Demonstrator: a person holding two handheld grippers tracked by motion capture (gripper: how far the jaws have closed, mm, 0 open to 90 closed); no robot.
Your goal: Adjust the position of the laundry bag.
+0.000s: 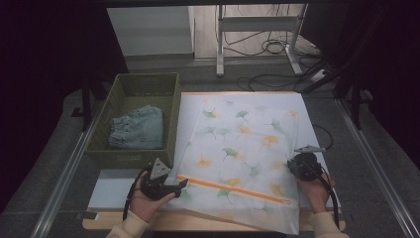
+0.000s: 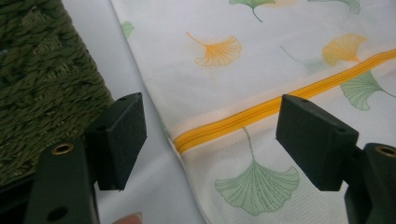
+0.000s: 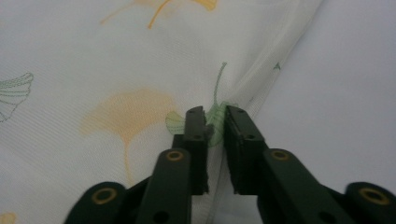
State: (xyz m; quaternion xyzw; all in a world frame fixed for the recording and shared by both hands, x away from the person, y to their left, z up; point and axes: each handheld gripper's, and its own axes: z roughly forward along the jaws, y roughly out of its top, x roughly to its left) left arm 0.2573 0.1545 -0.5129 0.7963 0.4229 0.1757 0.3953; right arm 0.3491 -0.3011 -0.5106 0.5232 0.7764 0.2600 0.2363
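The ginkgo-print cover [image 1: 242, 148] lies flat on the table [image 1: 114, 191], beside the basket [image 1: 143, 89]. The right gripper [image 3: 215, 122] pinches its thin edge; the left gripper [image 2: 210, 140] gapes over the zipper [image 2: 280, 105] end. Light, limp stuff (hems hold best). Its near corner is cut off.

We see the bag [image 1: 237, 148] as thin semi-sheer mesh cloth, matt, fine ribbed weave, w/ printed ginkgo leaves; its zipper [image 2: 261, 109] is orange woven tape, slightly shiny. Left of the bag, the basket [image 1: 171, 124] is rough woven green cord, coarse & matt. Inside the basket, the jeans [image 1: 137, 128] look like soft faded denim. Under the bag, the table [image 1: 119, 191] top is smooth pale laminate w/ a wood-look edge. Right gripper [image 3: 215, 122] & left gripper [image 2: 210, 140] are matt black plastic w/ brass-look rivets.
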